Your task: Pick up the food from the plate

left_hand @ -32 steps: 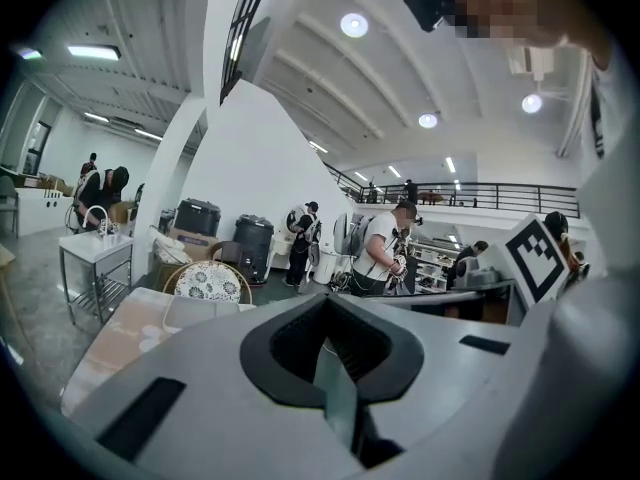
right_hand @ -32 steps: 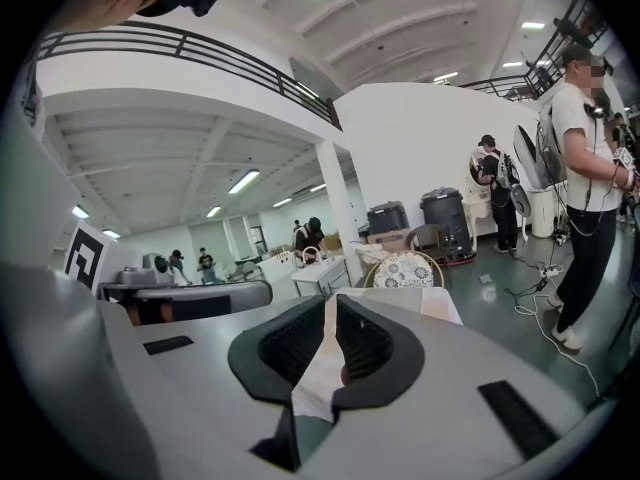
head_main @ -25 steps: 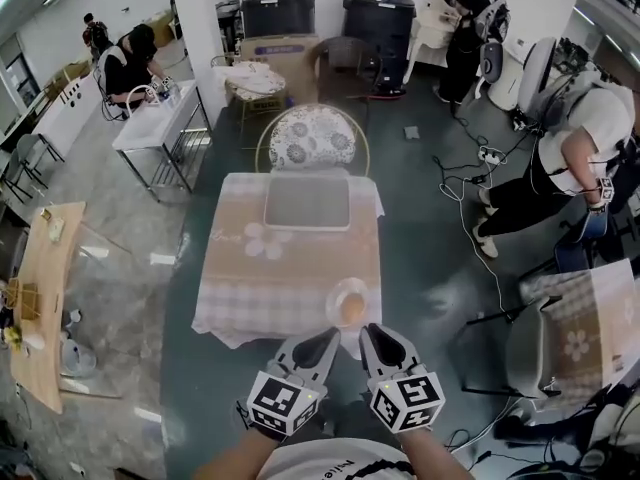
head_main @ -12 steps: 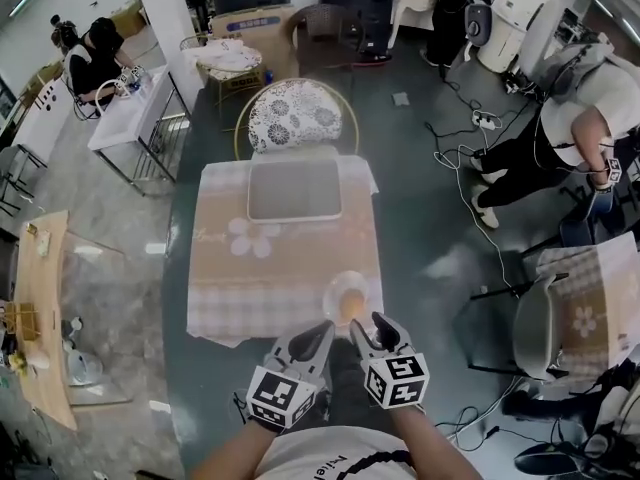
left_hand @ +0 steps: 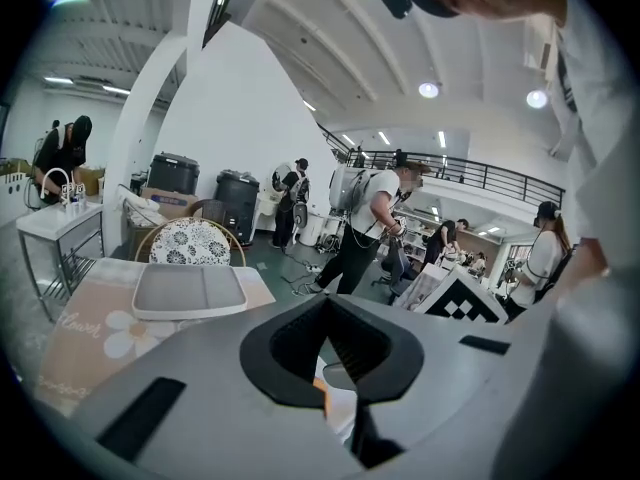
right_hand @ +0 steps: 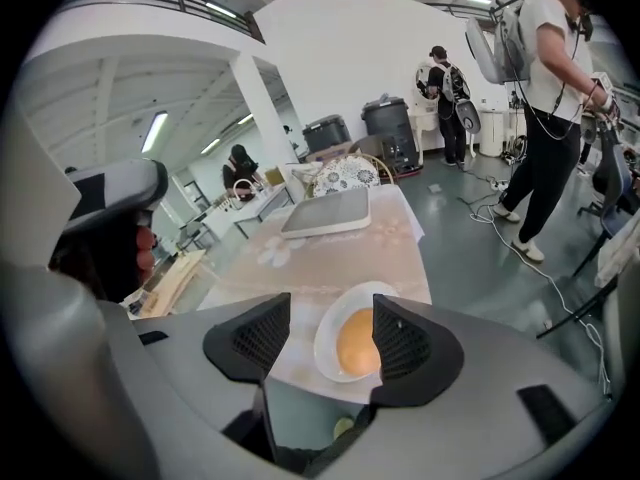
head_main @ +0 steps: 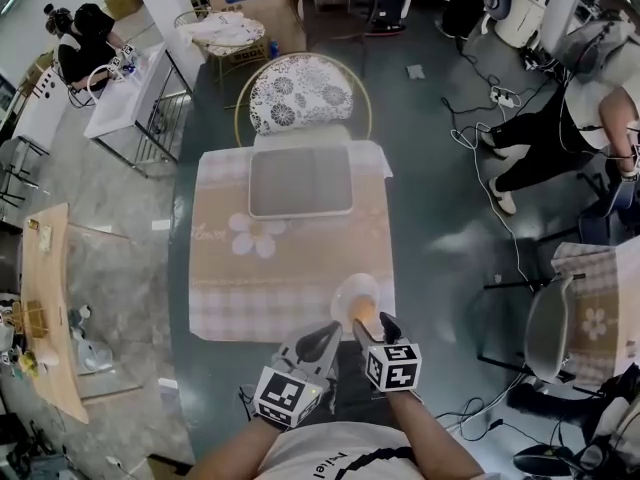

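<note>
The big tabletop (head_main: 290,258) has a flowery cloth on it. A grey tray (head_main: 300,181) lies at its far end. A white plate (right_hand: 325,346) sits at the near edge, with the round orange food (right_hand: 357,343) on it. The right claw (right_hand: 331,306) has just been opening. Its jaws stand wide by the food and hold nothing. The left claw (left_hand: 326,303) is closed and empty.

light: bright, overhead lamps | edges: fisheye-warped, black-vignetted | focus: soft
</note>
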A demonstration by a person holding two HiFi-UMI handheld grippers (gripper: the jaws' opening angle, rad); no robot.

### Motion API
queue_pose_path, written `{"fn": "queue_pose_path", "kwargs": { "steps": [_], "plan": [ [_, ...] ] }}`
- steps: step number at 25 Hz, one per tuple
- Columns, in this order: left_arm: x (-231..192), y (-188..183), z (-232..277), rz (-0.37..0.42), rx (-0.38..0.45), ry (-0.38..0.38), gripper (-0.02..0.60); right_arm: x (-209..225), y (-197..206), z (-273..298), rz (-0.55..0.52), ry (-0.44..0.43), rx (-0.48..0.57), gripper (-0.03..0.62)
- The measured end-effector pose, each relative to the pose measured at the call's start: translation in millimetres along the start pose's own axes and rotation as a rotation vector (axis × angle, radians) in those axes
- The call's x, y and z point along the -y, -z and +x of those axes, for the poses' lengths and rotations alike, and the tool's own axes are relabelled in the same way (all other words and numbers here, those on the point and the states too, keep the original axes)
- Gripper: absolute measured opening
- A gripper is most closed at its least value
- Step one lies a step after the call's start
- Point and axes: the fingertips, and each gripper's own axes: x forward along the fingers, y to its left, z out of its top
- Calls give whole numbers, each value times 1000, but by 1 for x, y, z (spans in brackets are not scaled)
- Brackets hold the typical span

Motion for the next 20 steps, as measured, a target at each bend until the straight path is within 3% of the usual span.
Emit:
{"fn": "queue_pose_path", "kwargs": {
  "steps": [13,20],
  "plan": [
    [-36,31,41,-29,-20,-63,5,37,50,68,154,59,-173,272],
    [-42,36,49,-35,-32,-65,5,42,67,90,157,81,-235,284]
  ]
}}
